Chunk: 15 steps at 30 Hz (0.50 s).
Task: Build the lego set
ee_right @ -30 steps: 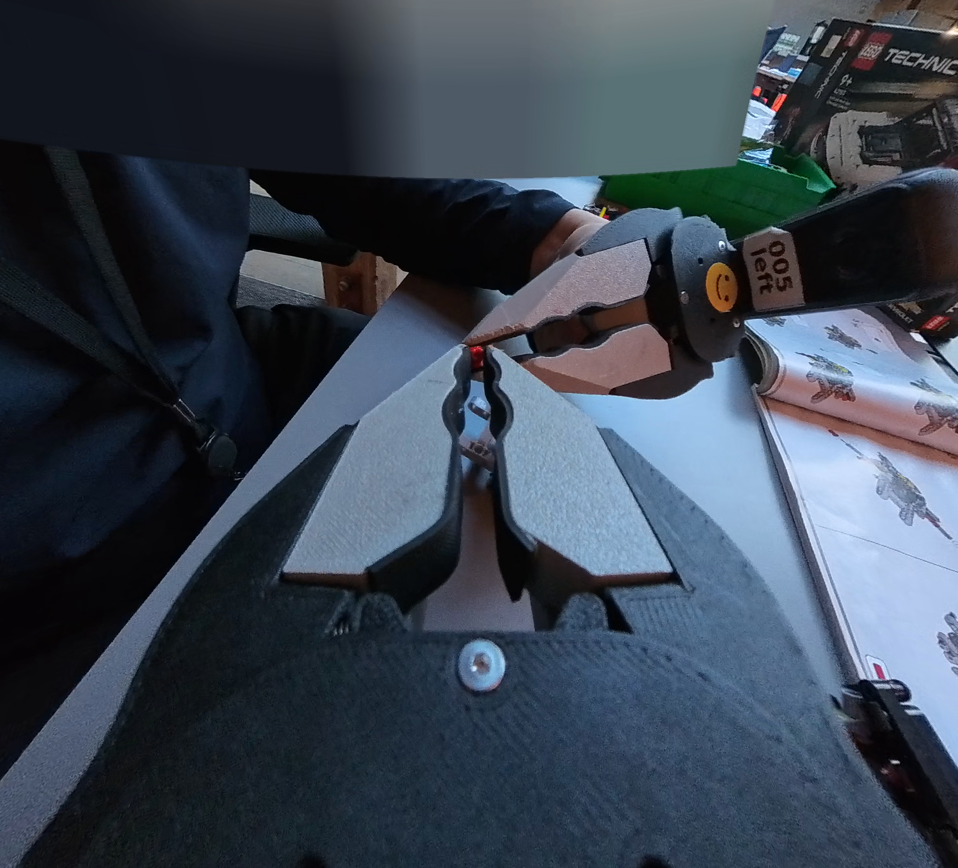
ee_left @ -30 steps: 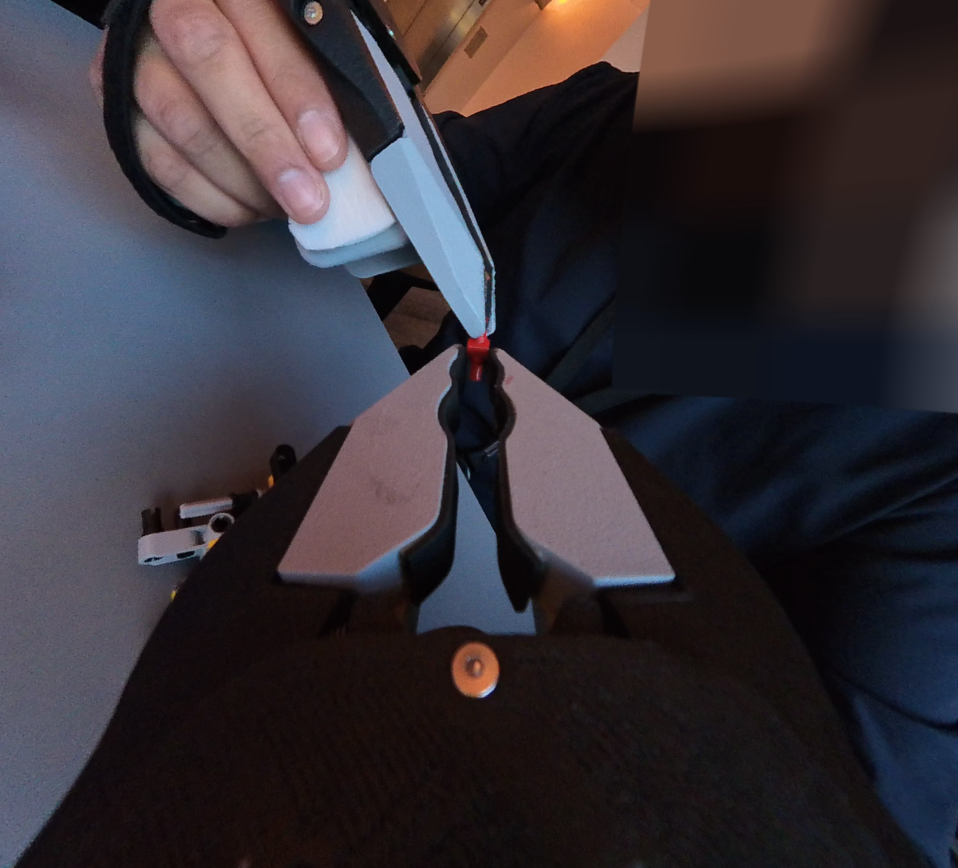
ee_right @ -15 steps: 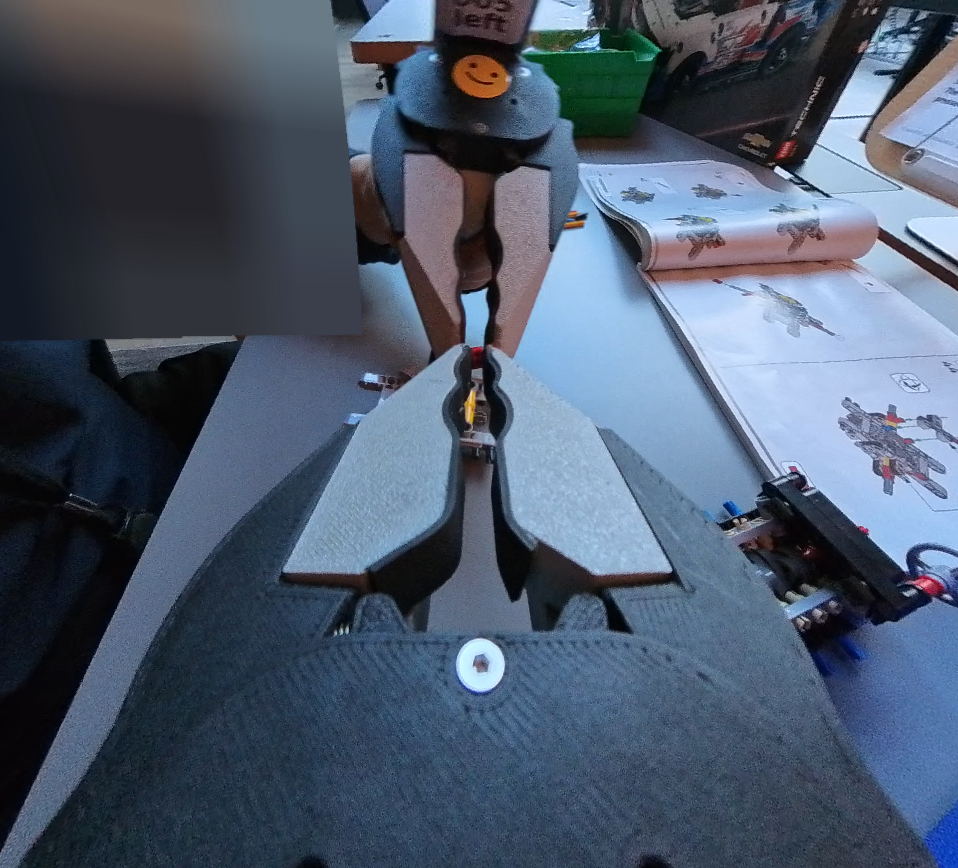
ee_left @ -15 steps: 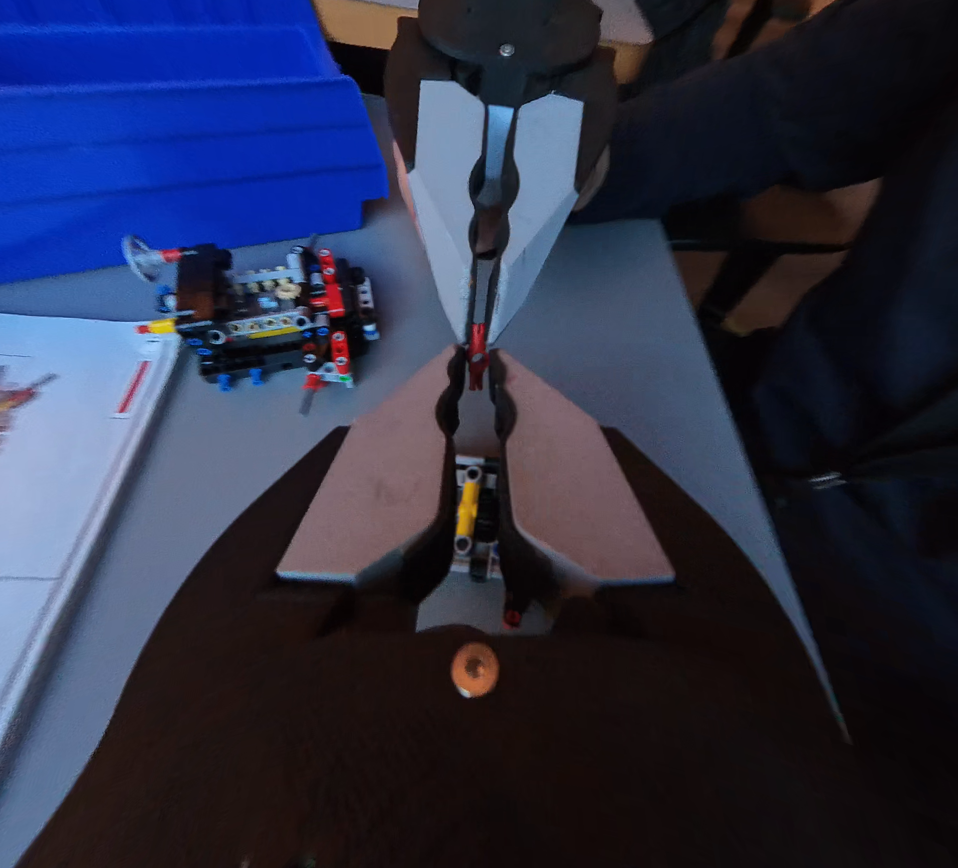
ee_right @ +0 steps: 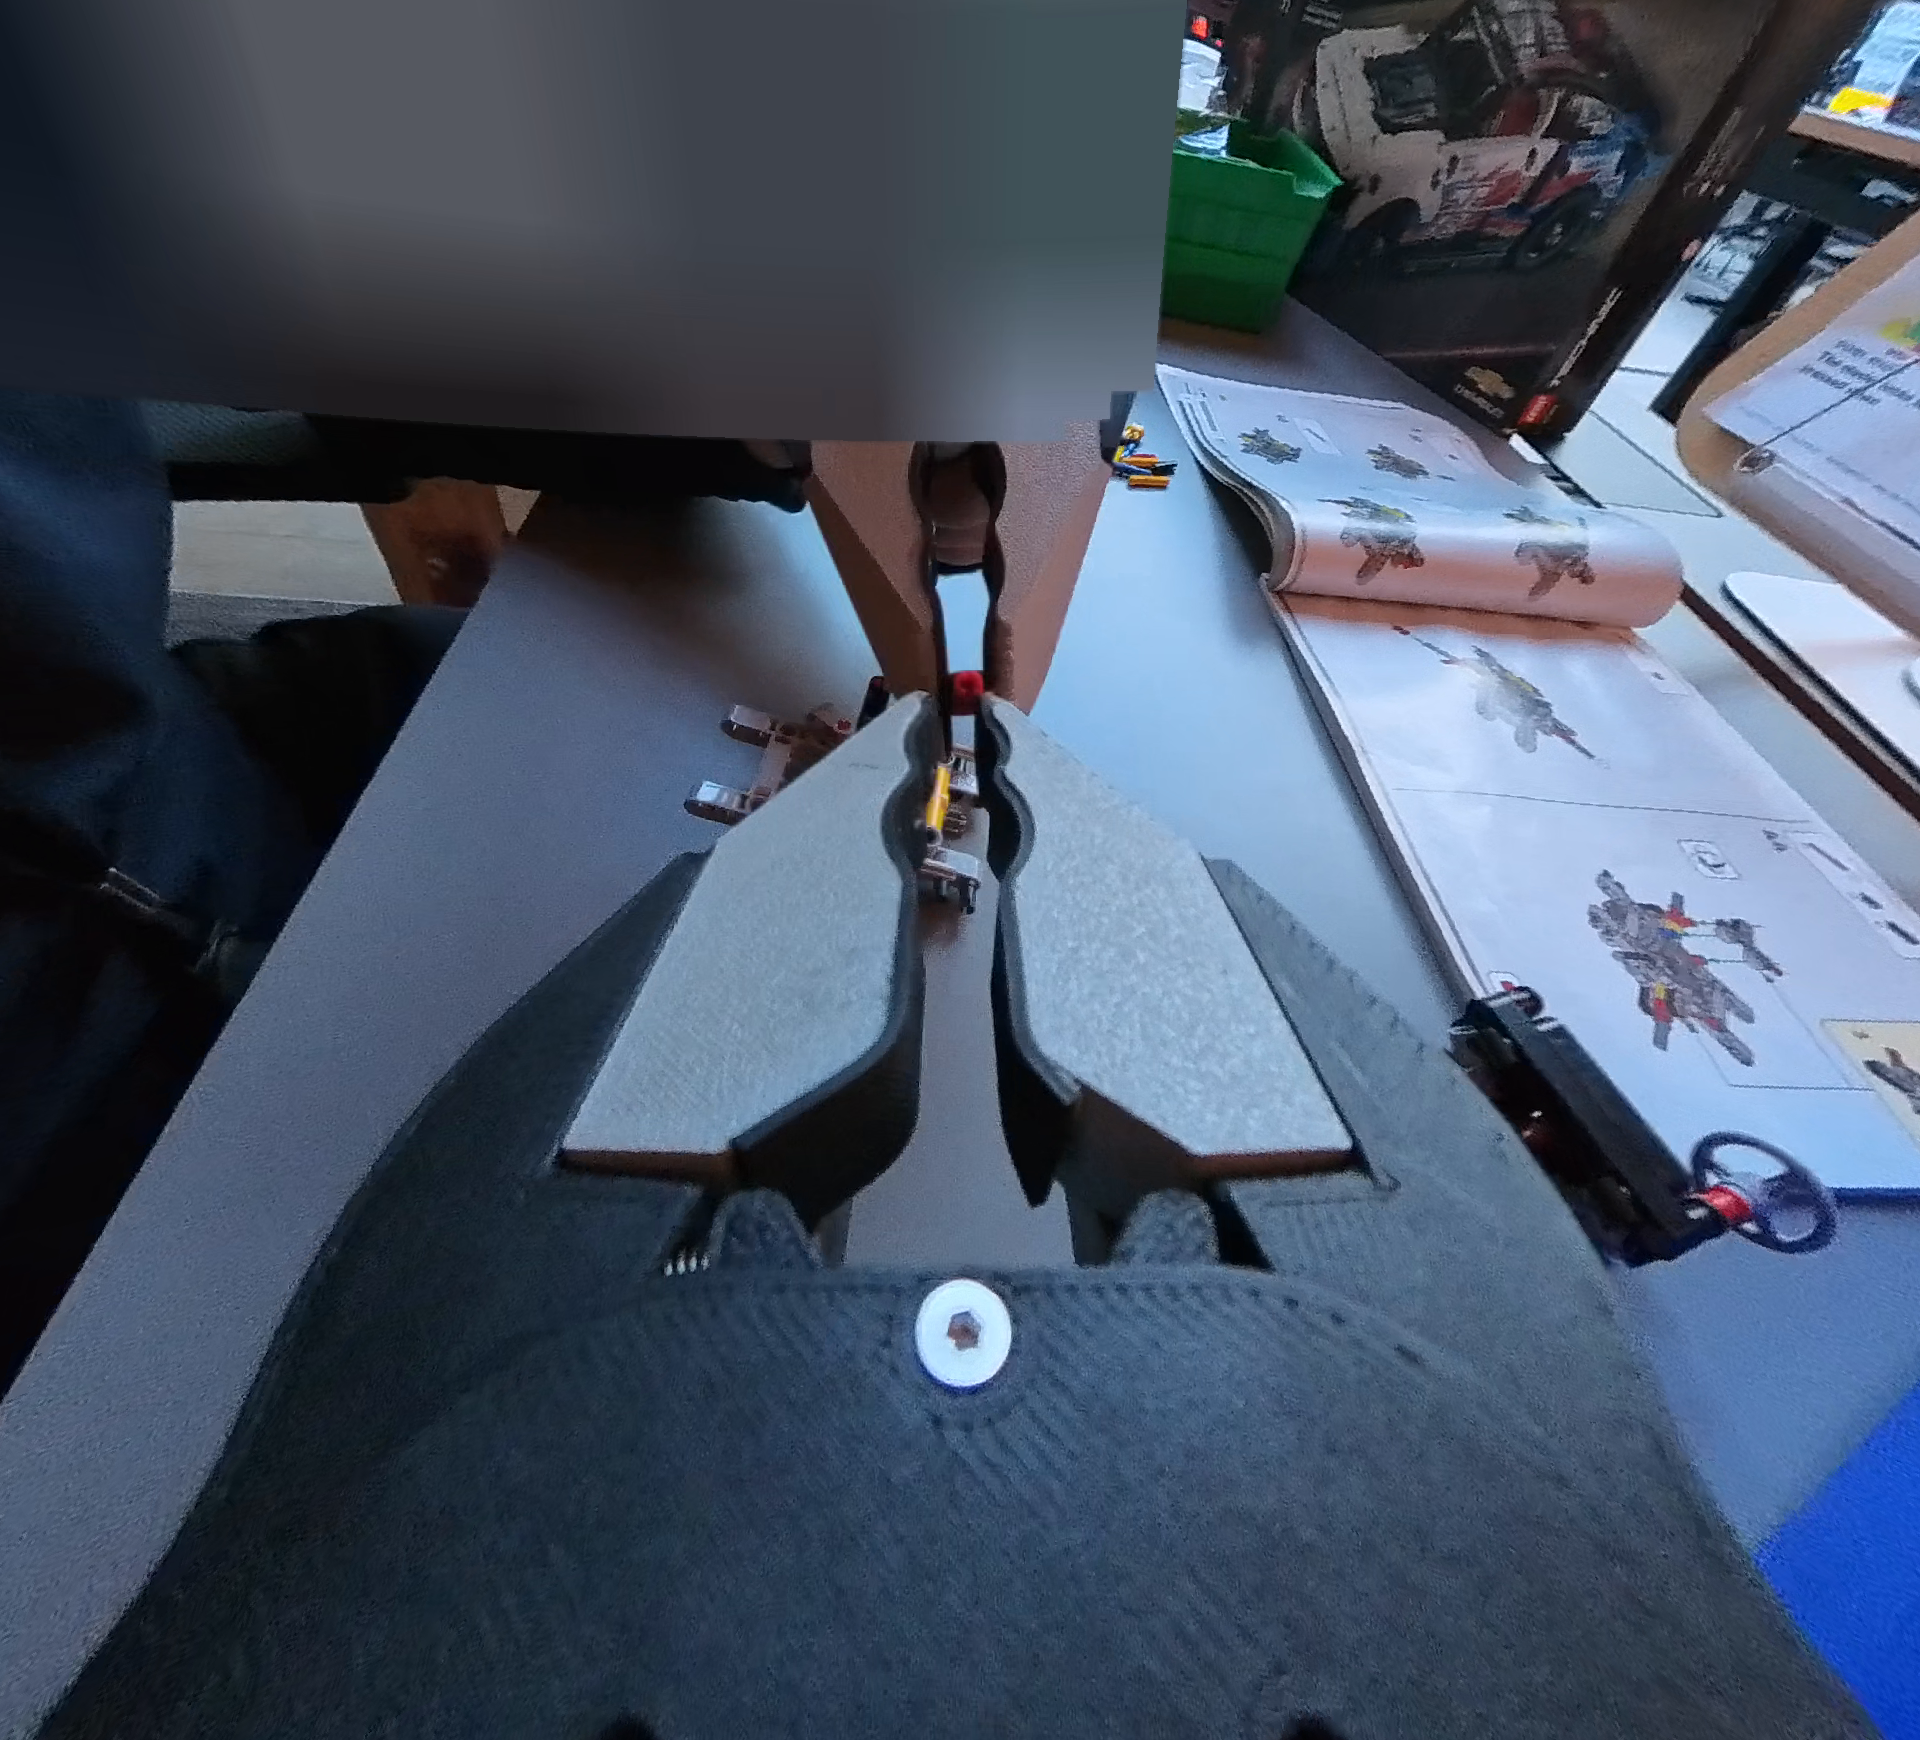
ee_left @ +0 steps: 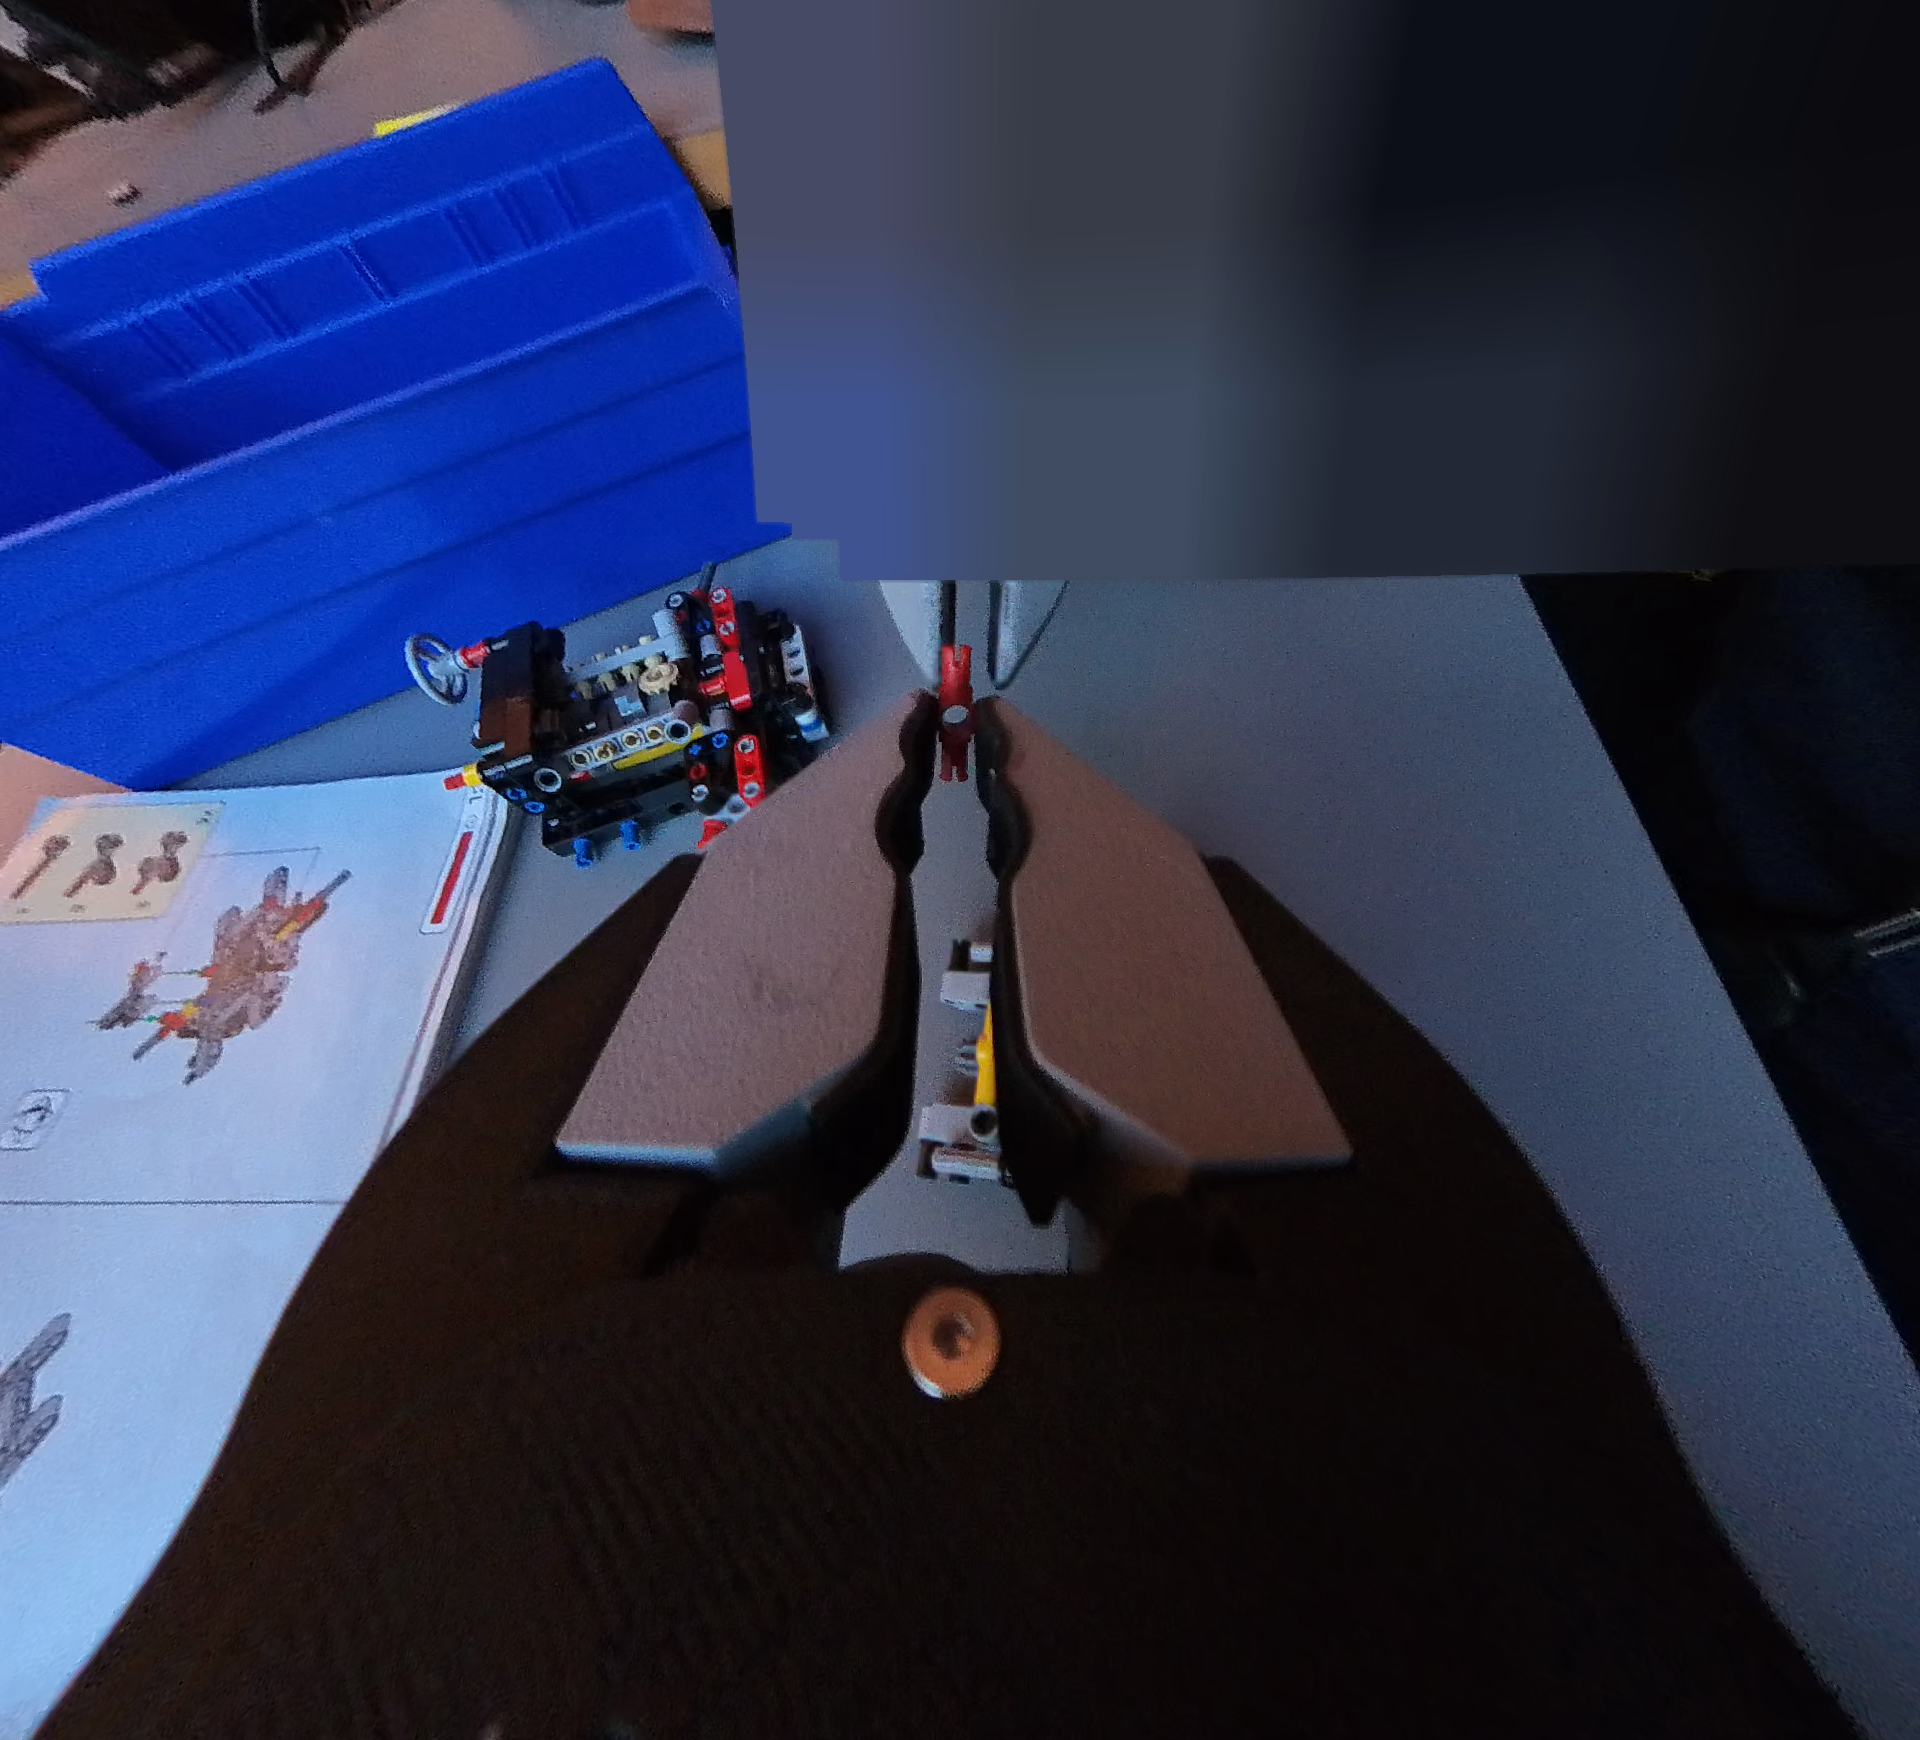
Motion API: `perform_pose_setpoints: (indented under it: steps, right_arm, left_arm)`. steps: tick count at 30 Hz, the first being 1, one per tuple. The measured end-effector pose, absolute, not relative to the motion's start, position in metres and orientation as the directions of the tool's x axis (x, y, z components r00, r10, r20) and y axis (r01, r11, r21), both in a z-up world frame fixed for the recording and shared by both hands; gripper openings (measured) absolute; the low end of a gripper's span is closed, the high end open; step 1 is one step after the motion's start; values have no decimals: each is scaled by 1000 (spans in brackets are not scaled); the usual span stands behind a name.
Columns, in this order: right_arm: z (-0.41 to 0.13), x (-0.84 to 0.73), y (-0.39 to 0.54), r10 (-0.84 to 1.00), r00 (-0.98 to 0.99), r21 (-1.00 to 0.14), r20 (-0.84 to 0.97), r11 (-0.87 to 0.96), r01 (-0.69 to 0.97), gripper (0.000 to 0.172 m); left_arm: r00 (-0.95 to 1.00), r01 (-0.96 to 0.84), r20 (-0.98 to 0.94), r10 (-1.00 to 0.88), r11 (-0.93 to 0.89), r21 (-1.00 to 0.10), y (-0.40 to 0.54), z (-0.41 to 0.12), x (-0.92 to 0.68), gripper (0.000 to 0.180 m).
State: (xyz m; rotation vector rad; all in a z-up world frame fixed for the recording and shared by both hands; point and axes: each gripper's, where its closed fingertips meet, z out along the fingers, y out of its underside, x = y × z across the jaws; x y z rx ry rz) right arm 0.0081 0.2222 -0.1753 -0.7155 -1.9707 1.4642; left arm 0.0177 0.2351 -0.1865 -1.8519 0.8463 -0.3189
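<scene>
**Left wrist view.**
- Hazard: the red peg [ee_left: 954, 722] is pinched only at the very tips of the left gripper [ee_left: 954, 716]. In my judgement a slight twist or a nudge from the opposing tool could flip it out.
- It would then land among the loose grey and yellow pieces [ee_left: 971, 1056] on the table [ee_left: 1299, 859] beneath the fingers.
- The left gripper is nearly closed, with both tips pressing the peg's middle.
- The right gripper [ee_left: 971, 651] faces it from directly ahead. Its fingers stand a narrow slit apart, and the peg's far end sits at the inner edge of one finger.
- A part-built model [ee_left: 644, 734] lies ahead and to the left, with an open booklet [ee_left: 208, 963] beside it.

**Right wrist view.**
- Hazard: the two tools meet tip to tip, so a small misalignment could knock the peg loose.
- The right gripper [ee_right: 961, 708] is slightly parted, and nothing shows clamped between its tips.
- The red peg [ee_right: 968, 684] sits just beyond them, held in the opposing tips.
- Loose pieces [ee_right: 940, 817] lie below the fingers.
</scene>
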Motion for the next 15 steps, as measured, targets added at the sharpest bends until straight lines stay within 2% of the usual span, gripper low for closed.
perform_pose_setpoints:
  steps: [4, 7, 15]
  right_arm:
    - [-170, 12, 222, 712, -680, -961, 177, 275, 38, 1]
    - [-171, 12, 221, 706, -685, -958, 179, 284, 43, 6]
    - [-176, 12, 222, 703, -648, -917, 293, 398, 16, 0]
  left_arm:
    - [709, -413, -171, -684, -207, -887, 234, -185, 20, 4]
    - [704, -460, -230, -671, -184, -869, 235, -186, 18, 4]
    - [683, -530, -290, -670, -183, -828, 234, -195, 19, 5]
